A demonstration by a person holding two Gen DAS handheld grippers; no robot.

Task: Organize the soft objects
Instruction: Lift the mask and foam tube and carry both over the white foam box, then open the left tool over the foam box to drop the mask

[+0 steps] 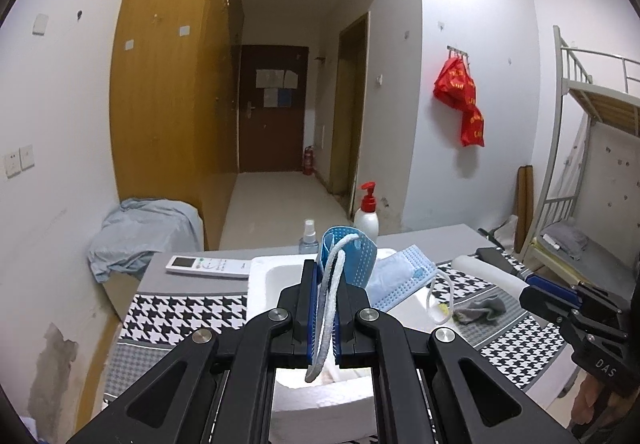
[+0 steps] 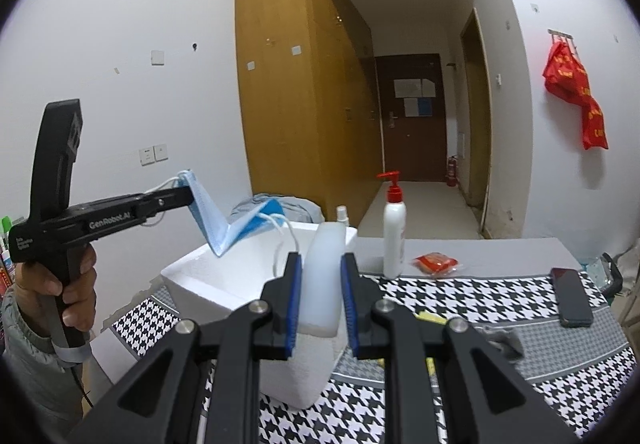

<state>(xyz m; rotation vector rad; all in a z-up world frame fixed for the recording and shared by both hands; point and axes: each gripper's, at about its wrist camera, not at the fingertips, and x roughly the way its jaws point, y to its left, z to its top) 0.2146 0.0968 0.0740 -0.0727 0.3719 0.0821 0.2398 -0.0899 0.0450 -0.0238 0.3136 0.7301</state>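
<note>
My left gripper (image 1: 326, 284) is shut on a blue face mask (image 1: 352, 256) and its white ear loop, holding it above the white foam box (image 1: 276, 276). In the right wrist view the left gripper (image 2: 188, 196) holds the mask (image 2: 216, 220) so that it hangs folded over the box (image 2: 208, 276). My right gripper (image 2: 320, 284) is shut on a translucent white plastic bottle (image 2: 324, 264) at the box's near corner. A grey sock (image 1: 484, 308) lies on the houndstooth cloth to the right of the box.
A red-pump lotion bottle (image 2: 394, 236), a small spray bottle (image 1: 309, 238), a remote control (image 1: 208, 266), a red packet (image 2: 436, 262) and a black phone (image 2: 570, 296) lie on the table (image 2: 500, 252). A grey-blue cloth (image 1: 140, 232) is draped at the left.
</note>
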